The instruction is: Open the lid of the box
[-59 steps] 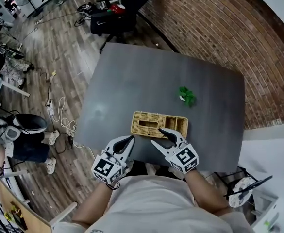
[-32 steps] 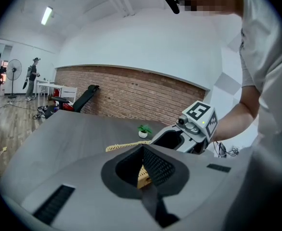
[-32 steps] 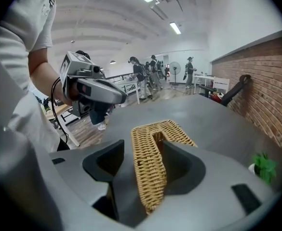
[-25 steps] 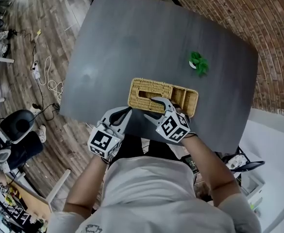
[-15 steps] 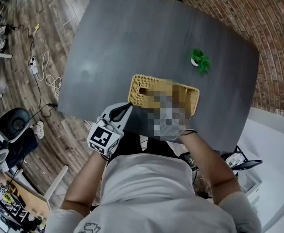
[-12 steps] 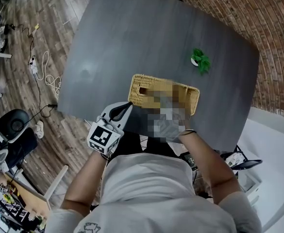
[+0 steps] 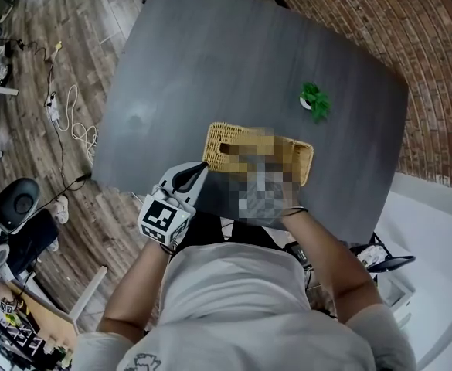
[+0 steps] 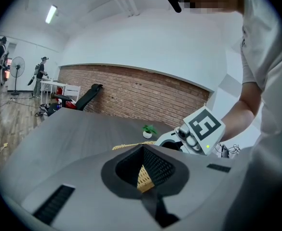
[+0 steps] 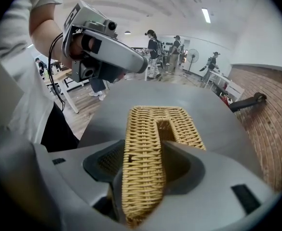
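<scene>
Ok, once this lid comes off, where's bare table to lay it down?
Best room is the far half of the table, beyond the wicker box and left of the small plant in the head view. The near edge is crowded by the box and left gripper.

head view looks steeply down at the table (image 7: 210,68); both gripper views closely face the wicker box (image 9: 145,138).

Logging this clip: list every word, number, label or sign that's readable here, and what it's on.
No readable words anywhere.
Left cube, on the left tongs: black-and-white square code, no letters.
Right cube, on the right tongs: same kind of code.
Shirt print: too small to read.
Box and lid: no label seen.
</scene>
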The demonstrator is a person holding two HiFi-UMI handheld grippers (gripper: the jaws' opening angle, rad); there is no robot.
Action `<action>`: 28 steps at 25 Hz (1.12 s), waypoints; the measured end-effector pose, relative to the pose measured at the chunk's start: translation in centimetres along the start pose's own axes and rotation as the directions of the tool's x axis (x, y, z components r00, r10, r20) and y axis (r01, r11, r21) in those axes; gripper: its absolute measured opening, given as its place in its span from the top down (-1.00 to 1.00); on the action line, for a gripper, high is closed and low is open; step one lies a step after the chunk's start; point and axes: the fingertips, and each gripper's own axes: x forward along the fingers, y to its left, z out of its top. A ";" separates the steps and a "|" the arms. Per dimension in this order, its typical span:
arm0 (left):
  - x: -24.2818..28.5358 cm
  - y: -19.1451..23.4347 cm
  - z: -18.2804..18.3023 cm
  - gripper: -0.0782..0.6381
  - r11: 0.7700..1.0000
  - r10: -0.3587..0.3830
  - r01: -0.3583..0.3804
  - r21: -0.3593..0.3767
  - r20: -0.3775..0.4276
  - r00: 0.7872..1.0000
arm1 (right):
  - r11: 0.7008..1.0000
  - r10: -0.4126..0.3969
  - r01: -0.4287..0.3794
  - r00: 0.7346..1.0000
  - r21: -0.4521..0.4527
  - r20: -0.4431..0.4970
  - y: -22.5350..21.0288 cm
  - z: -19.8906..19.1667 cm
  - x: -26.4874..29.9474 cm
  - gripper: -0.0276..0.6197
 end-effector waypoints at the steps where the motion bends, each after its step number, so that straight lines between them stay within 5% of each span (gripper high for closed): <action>1: -0.1 0.1 0.2 0.75 1.000 0.002 -0.002 0.002 0.004 1.000 | 1.000 0.008 -0.008 1.000 0.004 -0.006 0.0 0.0 0.0 0.16; 16: -1.3 1.3 4.3 0.75 1.000 -0.009 0.008 0.016 0.050 0.999 | 0.985 0.153 -0.152 0.988 0.087 -0.006 -0.8 3.4 -2.7 0.19; 28: -0.6 2.2 8.0 0.75 0.994 -0.083 0.079 0.073 0.048 0.995 | 0.984 0.137 -0.140 0.990 0.111 0.035 -3.9 7.1 -6.5 0.60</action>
